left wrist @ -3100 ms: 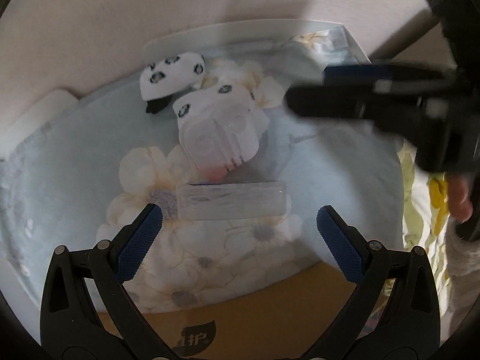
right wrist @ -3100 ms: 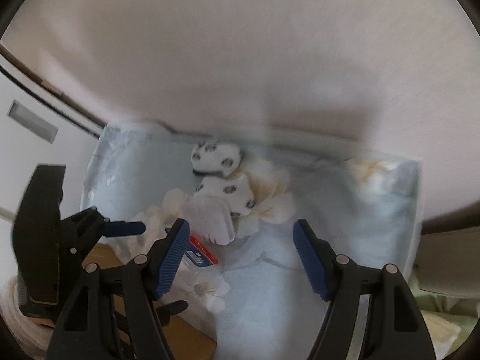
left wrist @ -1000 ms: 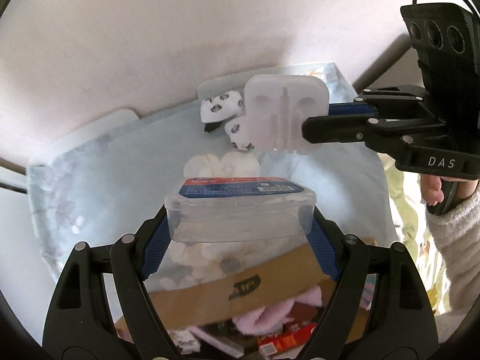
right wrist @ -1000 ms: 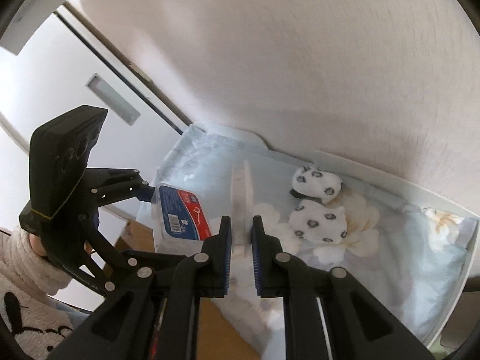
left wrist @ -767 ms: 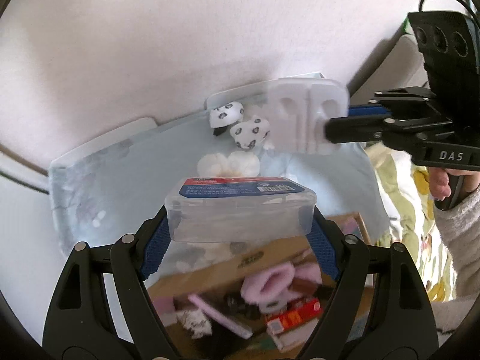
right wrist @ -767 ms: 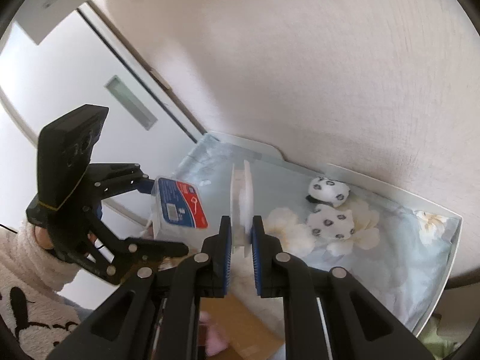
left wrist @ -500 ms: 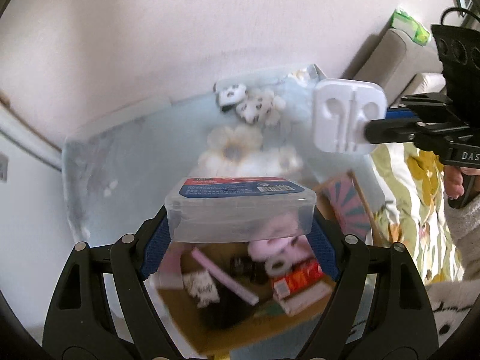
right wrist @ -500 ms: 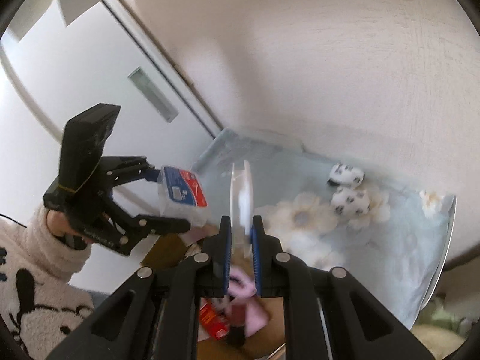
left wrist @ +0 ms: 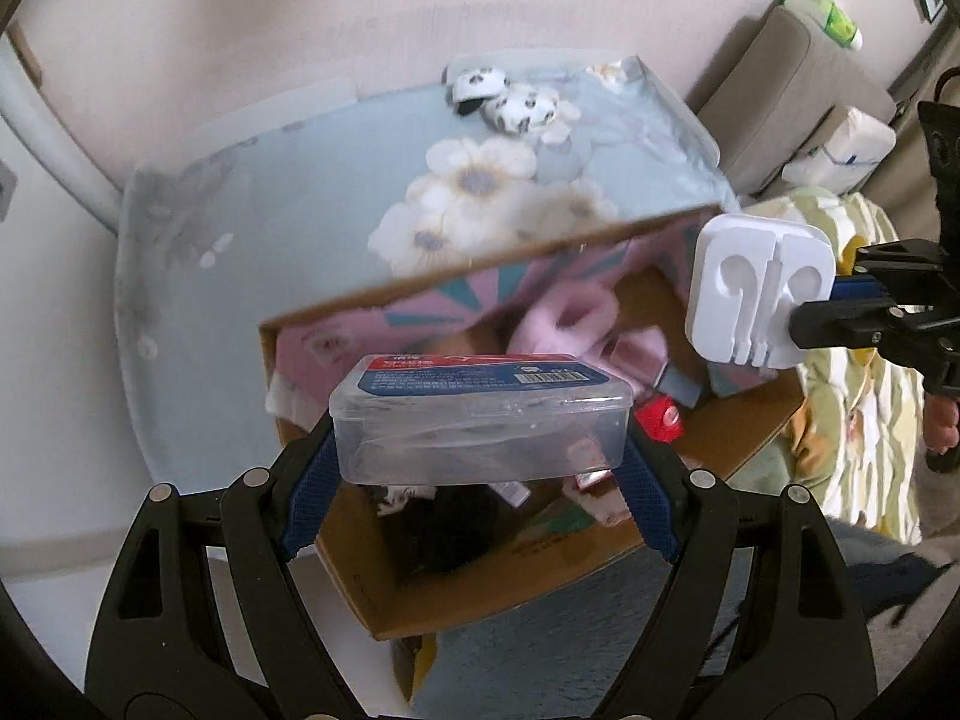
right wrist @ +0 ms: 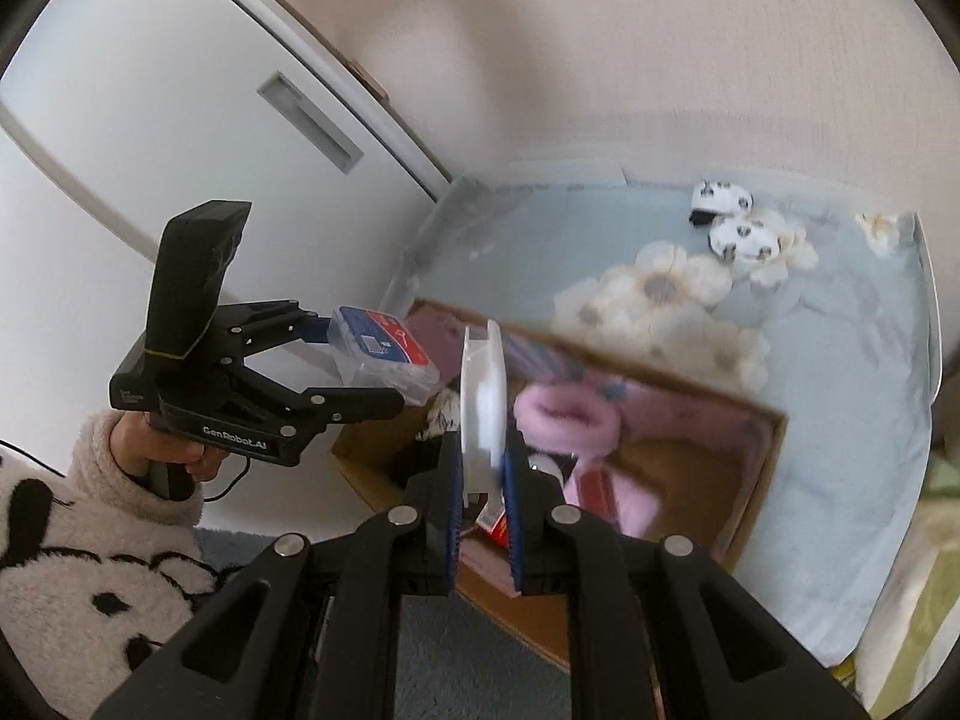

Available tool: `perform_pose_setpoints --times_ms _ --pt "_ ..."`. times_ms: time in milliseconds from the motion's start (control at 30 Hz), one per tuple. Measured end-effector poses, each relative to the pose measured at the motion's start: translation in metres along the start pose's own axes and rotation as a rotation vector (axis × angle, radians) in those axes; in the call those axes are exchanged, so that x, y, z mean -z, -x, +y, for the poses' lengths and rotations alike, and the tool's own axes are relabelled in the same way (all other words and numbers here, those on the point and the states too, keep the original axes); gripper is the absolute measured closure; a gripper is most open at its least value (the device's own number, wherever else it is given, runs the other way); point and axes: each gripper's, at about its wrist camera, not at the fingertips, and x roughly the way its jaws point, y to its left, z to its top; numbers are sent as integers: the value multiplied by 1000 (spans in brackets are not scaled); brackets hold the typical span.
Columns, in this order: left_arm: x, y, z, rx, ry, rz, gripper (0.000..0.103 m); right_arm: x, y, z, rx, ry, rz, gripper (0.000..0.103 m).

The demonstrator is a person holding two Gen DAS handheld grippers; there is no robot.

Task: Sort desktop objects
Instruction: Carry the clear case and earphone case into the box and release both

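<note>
My left gripper is shut on a clear plastic box with a red and blue label, held across its long sides above an open cardboard box. In the right wrist view the same clear plastic box hangs over the cardboard box's left end. My right gripper is shut on a white earphone case, seen edge-on. From the left wrist view the earphone case floats over the cardboard box's right side. Two panda-print socks lie at the far end of the blue floral table.
The cardboard box holds a pink fluffy item, a red pack, dark things and small packets. A white door stands to the left. A sofa cushion and a yellow-green cover lie to the right. Grey carpet lies below.
Both grippers have drawn back from the table with their loads and now hang over the open cardboard box. The socks have shrunk into the distance. Neither grip has changed.
</note>
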Motion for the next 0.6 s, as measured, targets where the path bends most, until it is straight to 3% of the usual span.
perform_pose_setpoints --times_ms 267,600 --pt "22 -16 3 14 10 37 23 18 -13 3 4 -21 18 91" --pt "24 -15 4 10 1 42 22 18 -20 -4 -18 -79 40 90"
